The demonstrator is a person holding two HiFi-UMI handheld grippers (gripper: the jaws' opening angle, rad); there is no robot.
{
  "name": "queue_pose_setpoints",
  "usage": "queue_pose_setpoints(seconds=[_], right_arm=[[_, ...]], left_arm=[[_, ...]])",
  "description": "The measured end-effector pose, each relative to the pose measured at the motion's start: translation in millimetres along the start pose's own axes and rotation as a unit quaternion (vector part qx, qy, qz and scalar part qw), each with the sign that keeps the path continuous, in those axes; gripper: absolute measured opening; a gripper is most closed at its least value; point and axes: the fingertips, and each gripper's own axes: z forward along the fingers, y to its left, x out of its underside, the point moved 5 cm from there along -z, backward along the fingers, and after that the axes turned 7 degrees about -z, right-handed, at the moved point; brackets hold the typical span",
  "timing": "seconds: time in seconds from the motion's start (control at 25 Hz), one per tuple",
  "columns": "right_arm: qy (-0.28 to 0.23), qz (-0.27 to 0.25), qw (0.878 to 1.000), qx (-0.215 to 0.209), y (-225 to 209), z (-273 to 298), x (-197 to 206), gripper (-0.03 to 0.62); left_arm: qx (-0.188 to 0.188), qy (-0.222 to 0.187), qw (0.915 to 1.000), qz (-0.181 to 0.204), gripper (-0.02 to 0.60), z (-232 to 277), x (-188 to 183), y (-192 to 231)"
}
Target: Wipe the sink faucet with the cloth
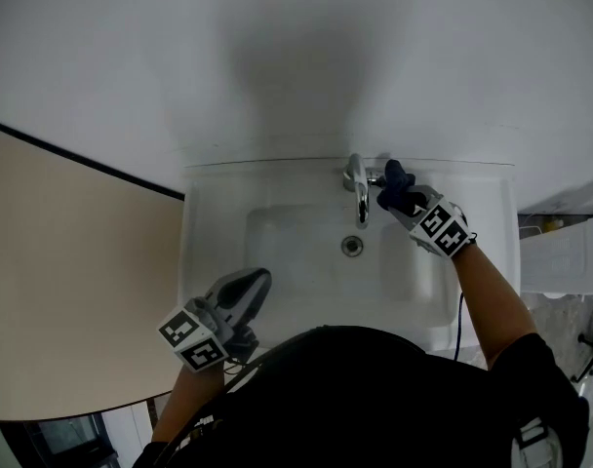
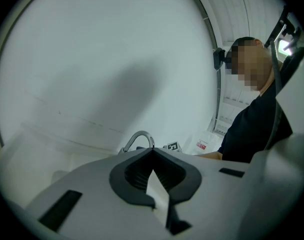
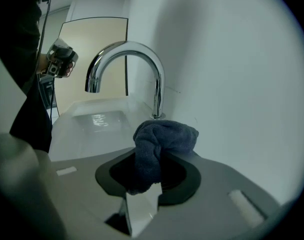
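Observation:
A chrome arched faucet stands at the back of the white sink, with a drain in the basin below it. My right gripper is shut on a bunched dark blue cloth, just right of the faucet's base and close to it. My left gripper is shut with nothing in it, over the sink's front left rim. Its view shows the faucet far off beyond the jaws.
A white wall runs behind the sink. A beige panel lies to the left. A white ribbed box sits to the right of the sink. The person's dark torso fills the bottom of the head view.

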Motion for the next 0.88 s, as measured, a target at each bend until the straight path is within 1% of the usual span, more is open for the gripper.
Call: queue_pose_setpoints(seconds=[0.24, 0.32, 0.4, 0.52, 0.6, 0.68, 0.76, 0.84, 0.88], right_arm=[[0.057, -0.079, 0.995, -0.006, -5, 22, 7, 0.095], [0.078, -0.093, 0.993, -0.008, -10, 33, 13, 0.097], [0.097, -0.092, 0.991, -0.01, -15, 47, 20, 0.097], [0.111, -0.077, 0.991, -0.013, -21, 62, 29, 0.098], [0.109, -0.065, 0.992, -0.012, -22, 64, 32, 0.097], [0.101, -0.04, 0.994, -0.004, -21, 62, 32, 0.097], [0.077, 0.011, 0.997, 0.003, -12, 54, 30, 0.095], [0.036, 0.072, 0.997, 0.0, 9, 41, 23, 0.094], [0.013, 0.094, 0.996, -0.003, 21, 35, 18, 0.094]], left_arm=[[0.002, 0.009, 0.9999, -0.004, 0.0, 1, -4, 13], [0.0, 0.013, 0.9999, -0.007, 0.0, 2, -4, 14], [-0.002, 0.014, 0.9998, -0.012, 0.0, 2, -5, 15], [-0.002, 0.015, 0.9998, -0.012, 0.0, 5, -5, 14], [-0.002, 0.015, 0.9998, -0.012, 0.0, 6, -5, 12], [-0.001, 0.013, 0.9998, -0.014, 0.0, 7, -4, 11], [0.001, 0.01, 0.9998, -0.015, 0.0, 7, -5, 10], [0.005, 0.007, 0.9999, -0.014, 0.0, 5, -5, 7], [0.007, 0.005, 0.9999, -0.014, 0.0, 3, -4, 6]])
